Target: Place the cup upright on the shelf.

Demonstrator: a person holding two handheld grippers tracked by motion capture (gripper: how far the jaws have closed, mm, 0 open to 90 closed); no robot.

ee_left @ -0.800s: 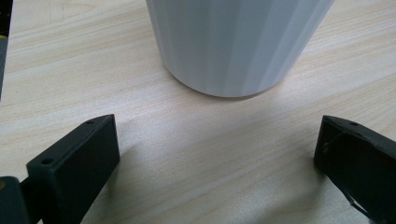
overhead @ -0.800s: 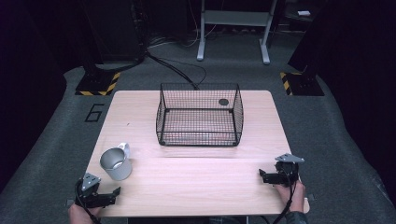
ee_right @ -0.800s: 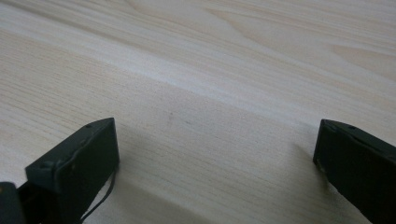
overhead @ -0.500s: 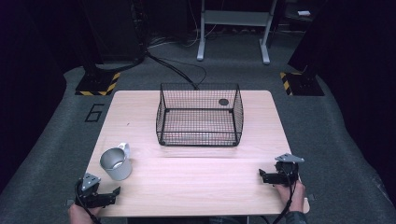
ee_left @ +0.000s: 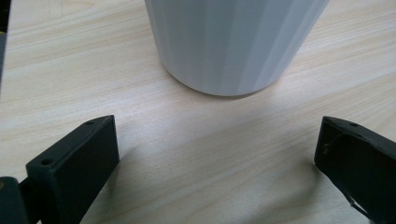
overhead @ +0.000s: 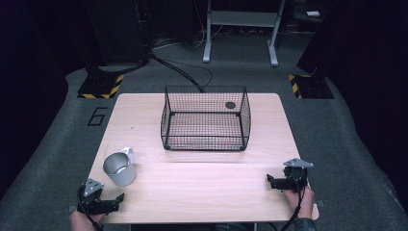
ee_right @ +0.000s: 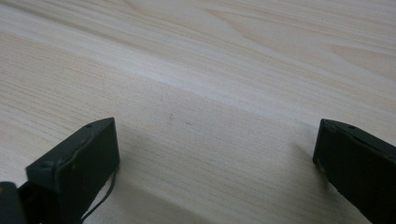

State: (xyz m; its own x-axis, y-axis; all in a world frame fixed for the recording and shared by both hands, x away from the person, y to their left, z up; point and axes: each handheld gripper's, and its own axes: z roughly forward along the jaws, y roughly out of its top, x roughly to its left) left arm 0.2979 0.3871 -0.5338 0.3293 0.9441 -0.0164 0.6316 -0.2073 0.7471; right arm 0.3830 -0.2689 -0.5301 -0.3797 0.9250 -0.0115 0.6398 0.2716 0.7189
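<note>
A grey mug (overhead: 119, 168) with a white handle stands upright on the wooden table (overhead: 202, 187), near its front left. My left gripper (overhead: 115, 200) rests at the front left corner, just short of the mug, open with nothing between its jaws. In the left gripper view the mug's ribbed wall (ee_left: 233, 42) rises close ahead of the open gripper (ee_left: 217, 158). At the front right, my right gripper (overhead: 270, 181) lies open on the table, pointing left. The right gripper view has bare wood between its spread jaws (ee_right: 215, 163).
A black wire basket (overhead: 206, 118) stands at the back middle of the table, with a small dark round thing (overhead: 230, 105) at its far right side. Dark floor, cables and stand legs (overhead: 240, 29) lie beyond the table.
</note>
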